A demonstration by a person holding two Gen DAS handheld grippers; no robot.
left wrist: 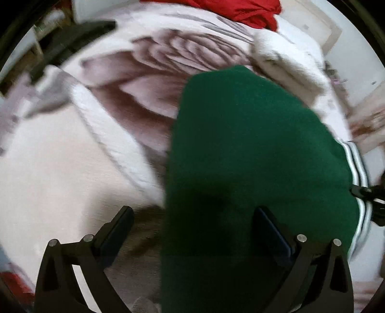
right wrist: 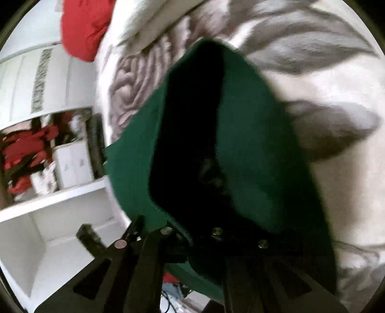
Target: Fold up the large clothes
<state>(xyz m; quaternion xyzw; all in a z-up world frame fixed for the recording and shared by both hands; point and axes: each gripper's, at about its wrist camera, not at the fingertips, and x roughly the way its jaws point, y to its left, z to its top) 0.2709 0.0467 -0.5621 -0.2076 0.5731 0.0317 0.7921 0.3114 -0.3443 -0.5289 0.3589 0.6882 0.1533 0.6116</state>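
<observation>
Right gripper point(right wrist: 190, 238) pinches green garment point(right wrist: 240, 144) (hem); left gripper point(left wrist: 192, 231) spread wide.

Your right claw point(right wrist: 190, 237) has its fingertips buried in the green garment point(right wrist: 240, 149), so you can't see how the jaws stand there. The garment's dark inner fold hides whatever sits inside it. In the left wrist view the green cloth point(left wrist: 252, 156) covers the bed cover point(left wrist: 72, 168) beneath and runs off the bottom edge — its full shape stays unknown. The red cloth point(left wrist: 252, 12) is cut off at the top, and the shelf items point(right wrist: 28, 154) are too blurred to name.
</observation>
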